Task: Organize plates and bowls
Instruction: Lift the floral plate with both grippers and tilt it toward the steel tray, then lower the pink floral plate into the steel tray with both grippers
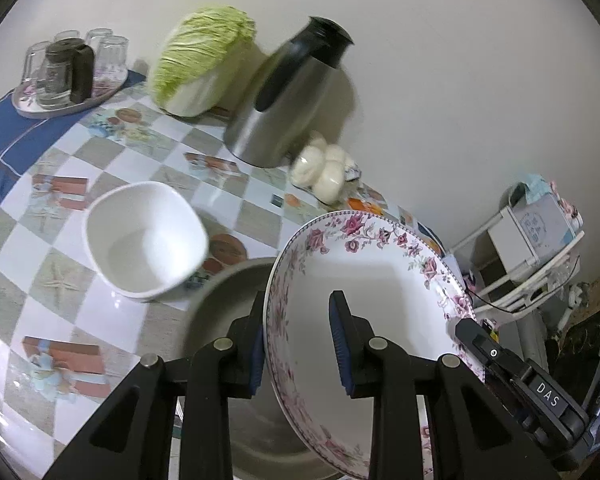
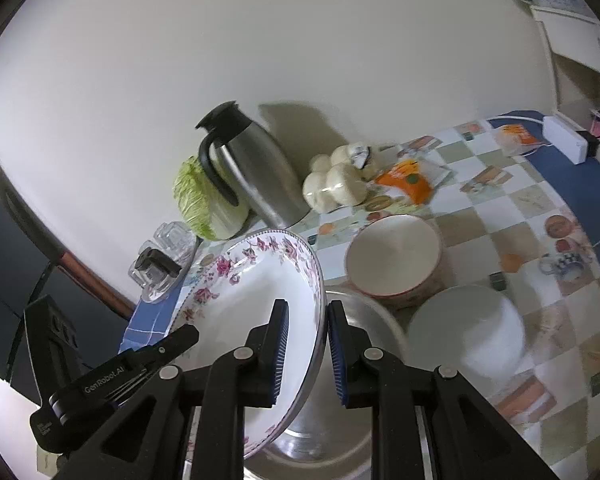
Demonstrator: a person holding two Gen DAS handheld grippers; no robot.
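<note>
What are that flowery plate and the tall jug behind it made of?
The flowered plate looks like glazed ceramic or porcelain: glossy white with printed pink blossoms round a thin rim. The jug seems to be brushed stainless steel, with a dull grey sheen and soft reflections; its black lid and handle are probably plastic.

Left wrist view: plate [image 1: 364, 276] sits lower right, tilted up over a basin [image 1: 220, 304], which is on the surface [image 1: 112, 320]. Bowl [image 1: 144, 240] is centre left, just beside the basin. Behind it, jug [image 1: 284, 96] at top centre, cabbage [image 1: 204, 60] to its left, buns [image 1: 324, 172] to its right. Tray [image 1: 32, 108] with glasses [image 1: 112, 56] sits way up in the upper left.
</note>
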